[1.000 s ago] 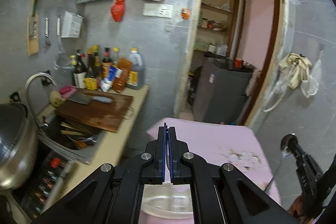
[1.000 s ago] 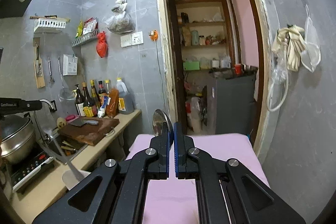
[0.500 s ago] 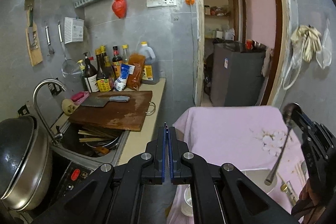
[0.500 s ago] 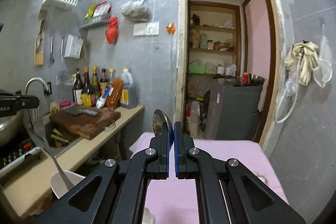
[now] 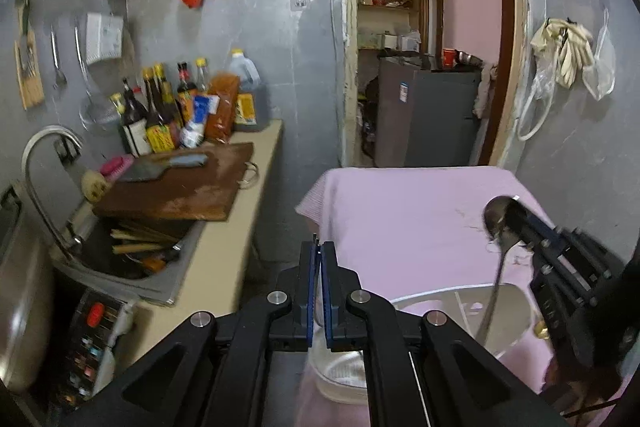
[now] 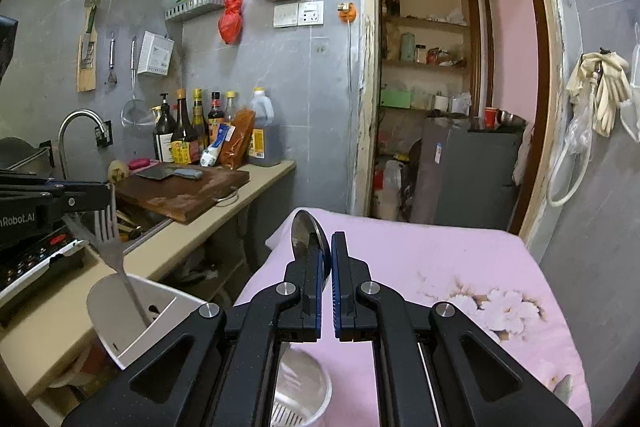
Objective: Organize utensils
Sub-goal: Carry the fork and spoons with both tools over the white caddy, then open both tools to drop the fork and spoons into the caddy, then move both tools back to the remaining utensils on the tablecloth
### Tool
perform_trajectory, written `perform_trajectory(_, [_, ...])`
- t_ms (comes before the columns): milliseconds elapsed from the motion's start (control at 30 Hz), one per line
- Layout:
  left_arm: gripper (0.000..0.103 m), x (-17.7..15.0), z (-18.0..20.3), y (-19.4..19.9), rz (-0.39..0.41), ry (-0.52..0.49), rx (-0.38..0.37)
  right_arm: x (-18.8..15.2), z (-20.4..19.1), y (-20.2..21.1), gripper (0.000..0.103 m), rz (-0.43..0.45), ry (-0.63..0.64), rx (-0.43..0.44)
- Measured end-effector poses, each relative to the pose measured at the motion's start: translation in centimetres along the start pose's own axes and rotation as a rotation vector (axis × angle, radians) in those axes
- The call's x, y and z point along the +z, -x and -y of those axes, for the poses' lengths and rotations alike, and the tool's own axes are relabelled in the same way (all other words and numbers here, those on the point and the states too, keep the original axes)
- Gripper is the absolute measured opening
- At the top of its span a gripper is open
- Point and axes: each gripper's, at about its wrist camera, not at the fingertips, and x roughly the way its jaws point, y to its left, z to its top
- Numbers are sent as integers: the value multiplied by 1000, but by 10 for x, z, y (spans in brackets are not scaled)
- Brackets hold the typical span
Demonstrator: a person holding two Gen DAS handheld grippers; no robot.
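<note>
At lower left of the right wrist view, the left gripper (image 6: 106, 197) pinches a fork (image 6: 114, 251), handle down in a white holder (image 6: 120, 323). The right gripper (image 6: 325, 255) jaws pinch a spoon (image 6: 306, 231) over the pink-clothed desk (image 6: 440, 259).

Home kitchen, sink (image 5: 120, 259), sauce bottles (image 6: 188, 131), cutting board (image 6: 184, 191)

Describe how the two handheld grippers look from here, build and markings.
Both the left gripper and right gripper are matte black angular linkages with silver pivot bolts and blue-padded fingers. The left one's side carries partly cropped white lettering.
</note>
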Motion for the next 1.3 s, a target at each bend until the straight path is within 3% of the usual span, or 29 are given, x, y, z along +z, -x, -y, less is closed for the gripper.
perform_trajectory(167, [7,-3,-10,-1,-30,97,-102,-3,5,3,6,-20,-25,22])
perform_trajectory(233, [8,-4,-16,-1,-26,142,-149,-5,5,6,11,-27,-29,28])
perform_trajectory(300, [13,-5,-19,1,-15,164,-163,-6,8,9,30,-31,-40,32])
perform_trajectory(400, [23,-3,-24,5,2,188,-180,-5,11,17,42,-13,-53,33])
perform_trajectory(567, [50,-1,-27,13,43,226,-206,0,22,30,46,-3,-95,23])
perform_trajectory(700, [65,-1,-25,21,81,242,-215,9,36,46,63,22,-147,3])
perform_trajectory(800, [81,-1,-16,28,115,222,-190,15,48,63,77,43,-176,-25])
perform_trajectory(933, [95,-5,2,40,174,193,-142,19,68,89,87,67,-202,-71])
perform_trajectory(1300, [99,-18,76,61,238,125,-135,8,130,147,96,43,-204,-208])
